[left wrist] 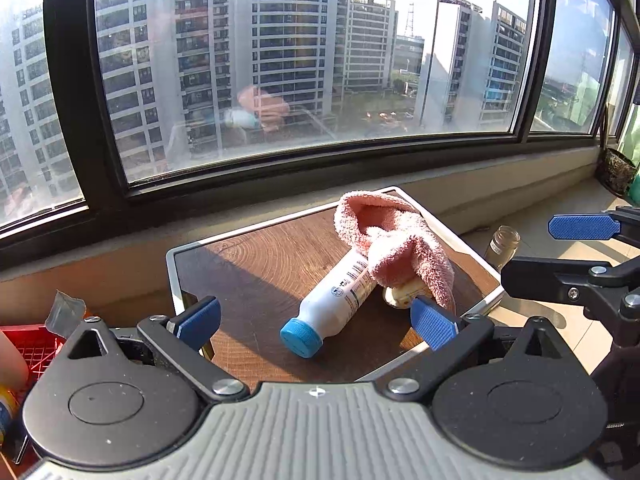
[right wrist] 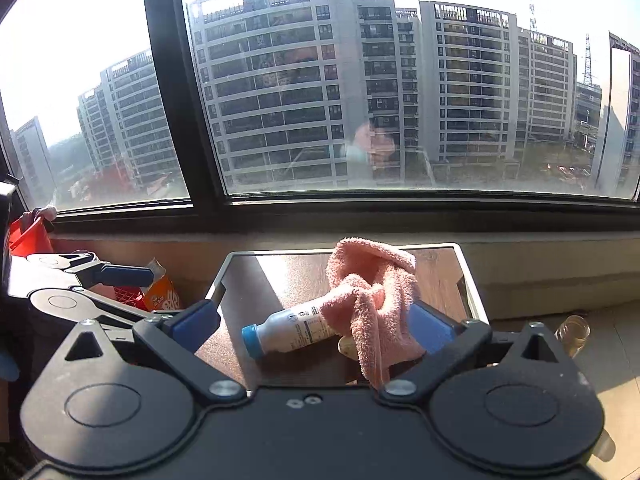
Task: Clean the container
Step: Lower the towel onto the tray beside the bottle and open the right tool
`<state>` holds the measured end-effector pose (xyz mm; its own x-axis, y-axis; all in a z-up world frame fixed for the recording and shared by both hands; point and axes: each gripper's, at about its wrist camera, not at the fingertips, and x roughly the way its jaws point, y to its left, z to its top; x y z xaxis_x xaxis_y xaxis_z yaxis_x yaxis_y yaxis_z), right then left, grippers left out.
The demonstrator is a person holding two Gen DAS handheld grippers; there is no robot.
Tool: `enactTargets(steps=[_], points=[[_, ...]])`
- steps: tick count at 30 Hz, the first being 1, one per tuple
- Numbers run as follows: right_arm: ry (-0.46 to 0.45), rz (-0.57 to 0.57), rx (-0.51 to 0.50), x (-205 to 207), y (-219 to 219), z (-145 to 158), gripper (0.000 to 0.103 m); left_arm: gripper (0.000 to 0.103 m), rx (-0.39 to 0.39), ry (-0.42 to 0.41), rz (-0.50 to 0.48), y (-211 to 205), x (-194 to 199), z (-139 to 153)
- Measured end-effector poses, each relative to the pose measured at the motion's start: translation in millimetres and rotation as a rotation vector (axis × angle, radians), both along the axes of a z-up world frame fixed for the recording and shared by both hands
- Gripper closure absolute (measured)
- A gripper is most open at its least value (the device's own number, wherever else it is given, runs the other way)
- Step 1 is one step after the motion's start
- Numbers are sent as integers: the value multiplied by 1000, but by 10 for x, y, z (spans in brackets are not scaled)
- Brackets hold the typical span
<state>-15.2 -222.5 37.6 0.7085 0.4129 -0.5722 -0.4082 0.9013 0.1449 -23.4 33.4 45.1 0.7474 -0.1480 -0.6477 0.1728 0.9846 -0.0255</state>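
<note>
A white bottle [left wrist: 340,300] [right wrist: 292,330] with a blue cap lies on its side on a wood-topped table [left wrist: 248,256] [right wrist: 440,276] with a white rim. A pink towel [left wrist: 392,236] [right wrist: 368,288] is draped over the bottle's far end and over a small cream object [left wrist: 404,294] [right wrist: 346,346]. My left gripper [left wrist: 314,308] is open, low over the table's near edge, with the bottle cap just ahead between its fingers. My right gripper [right wrist: 314,320] is open too, and the towel's loose end lies against its right pad [right wrist: 434,330]; I cannot tell whether they touch.
A small glass jar [left wrist: 503,246] [right wrist: 572,334] stands on the tiled sill right of the table. A red basket [left wrist: 32,348] [right wrist: 128,294] and an orange packet [right wrist: 162,296] sit to the left. A plant pot [left wrist: 618,170] is at the far right. The window runs close behind.
</note>
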Motion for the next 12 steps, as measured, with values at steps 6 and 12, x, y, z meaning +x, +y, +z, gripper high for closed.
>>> enactTargets(steps=[6,12], points=[[24,-61,-4,-72,-78,-61,1,1,4,7,-11,-2,6,-73],[29,-95,-43,-88,-106,-108,1,1,-8,22,-21,18,3,-102]])
